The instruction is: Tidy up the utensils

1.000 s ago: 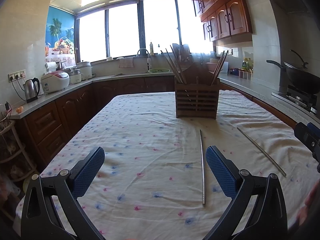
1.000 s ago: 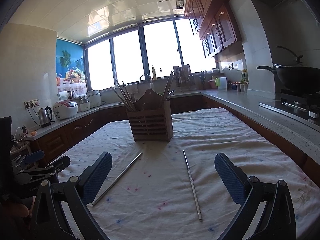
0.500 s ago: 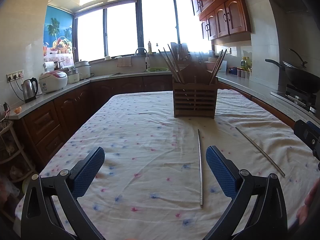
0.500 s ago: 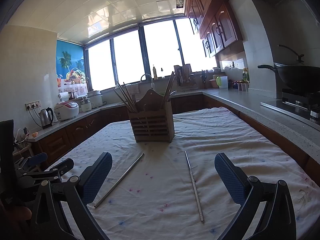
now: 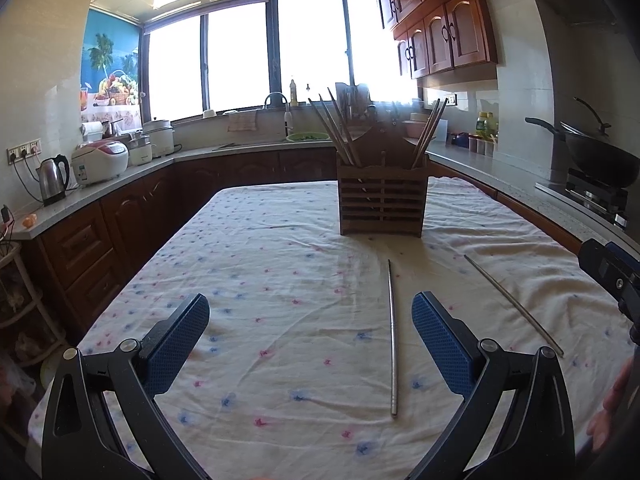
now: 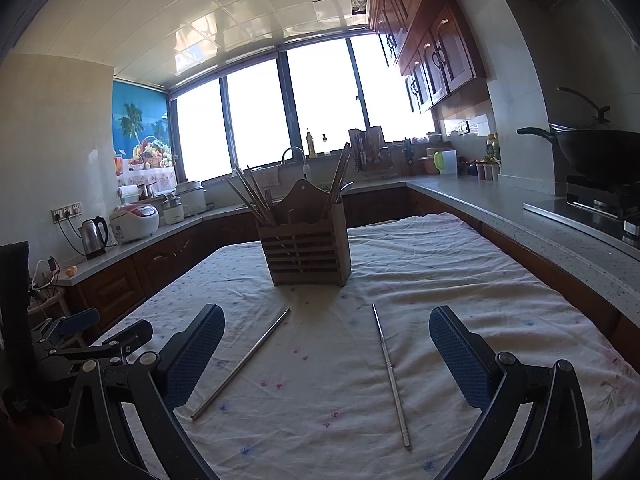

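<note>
We're barely started: both chopsticks (image 5: pixel 393 336) (image 5: pixel 513 304) lie on the surface (image 5: pixel 280 280), near side of the holder (image 5: pixel 382 204). Left tongs (image 5: pixel 310 344) and right tongs (image 6: pixel 326 354) are spread wide, empty.

The right claw (image 5: pixel 612 276) is cut off by the left view's right edge (only its dark tip shows). Chopstick ends vanish inside the wooden holder (image 6: pixel 306 252). The window (image 5: pixel 280 48) is blown out white.
</note>
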The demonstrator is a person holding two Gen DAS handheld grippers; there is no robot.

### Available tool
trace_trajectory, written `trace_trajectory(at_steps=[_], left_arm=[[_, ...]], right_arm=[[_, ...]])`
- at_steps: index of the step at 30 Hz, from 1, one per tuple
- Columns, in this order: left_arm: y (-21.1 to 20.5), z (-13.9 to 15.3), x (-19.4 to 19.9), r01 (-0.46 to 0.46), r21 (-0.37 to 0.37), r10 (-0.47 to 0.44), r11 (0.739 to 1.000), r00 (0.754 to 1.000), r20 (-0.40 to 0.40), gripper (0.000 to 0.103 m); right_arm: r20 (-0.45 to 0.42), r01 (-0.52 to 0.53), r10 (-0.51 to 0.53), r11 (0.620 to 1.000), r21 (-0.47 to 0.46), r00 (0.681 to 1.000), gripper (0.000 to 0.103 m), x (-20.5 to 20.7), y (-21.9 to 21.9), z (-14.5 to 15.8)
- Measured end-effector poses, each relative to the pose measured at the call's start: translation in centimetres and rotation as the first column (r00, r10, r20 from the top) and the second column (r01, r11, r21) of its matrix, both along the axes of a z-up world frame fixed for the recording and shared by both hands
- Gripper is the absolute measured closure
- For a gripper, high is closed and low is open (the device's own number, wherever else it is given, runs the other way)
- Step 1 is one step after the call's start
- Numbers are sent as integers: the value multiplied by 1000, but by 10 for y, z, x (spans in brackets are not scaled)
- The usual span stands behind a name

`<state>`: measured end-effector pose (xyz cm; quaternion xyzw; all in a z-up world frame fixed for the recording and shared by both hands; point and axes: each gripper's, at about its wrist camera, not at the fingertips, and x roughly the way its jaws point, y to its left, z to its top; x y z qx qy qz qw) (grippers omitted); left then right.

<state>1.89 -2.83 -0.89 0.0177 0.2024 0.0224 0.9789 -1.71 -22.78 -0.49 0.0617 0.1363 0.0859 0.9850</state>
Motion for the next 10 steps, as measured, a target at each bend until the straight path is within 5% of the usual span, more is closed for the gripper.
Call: trace_trajectory(at_steps=[10], left_arm=[[-1, 0, 7, 18, -13, -19, 1000, 1000, -23, 0]], right_arm=[[-30, -4, 4, 1000, 4, 1000, 0, 10, 3, 0]])
